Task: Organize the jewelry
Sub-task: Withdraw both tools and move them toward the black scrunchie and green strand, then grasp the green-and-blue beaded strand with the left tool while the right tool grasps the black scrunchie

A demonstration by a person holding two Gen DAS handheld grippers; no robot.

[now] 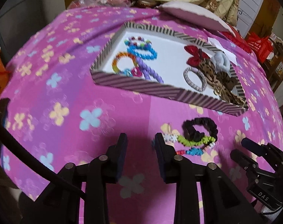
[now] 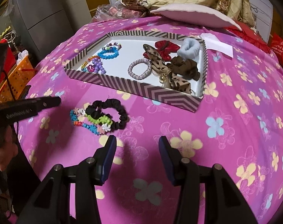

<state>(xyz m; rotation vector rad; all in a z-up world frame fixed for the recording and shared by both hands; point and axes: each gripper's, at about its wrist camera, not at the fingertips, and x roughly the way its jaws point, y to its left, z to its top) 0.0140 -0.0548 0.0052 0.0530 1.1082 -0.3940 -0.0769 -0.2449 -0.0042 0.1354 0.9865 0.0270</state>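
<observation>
Left wrist view: The left gripper was held with its jaws apart and nothing between them, above a pink floral bedsheet. A black scrunchie and a multicoloured bead bracelet were seen lying together on the sheet, just right of the right finger. A striped tray was located farther away. A blue bead bracelet, an orange bead bracelet and a purple bead bracelet were grouped at its left end. A red bow, a silver hair tie, a leopard-print bow and a light blue scrunchie were grouped at its right end. The right gripper was seen at the near right edge; its opening could not be judged from this view.

Right wrist view: The right gripper was held with its jaws apart and empty above the bedsheet. The black scrunchie and the multicoloured bead bracelet lay to the far left of the gripper, untouched. The tray stood beyond them, with a brown scrunchie beside the leopard-print bow. A white pillow and a white paper lay behind the tray. An orange basket was seen at the far left.
</observation>
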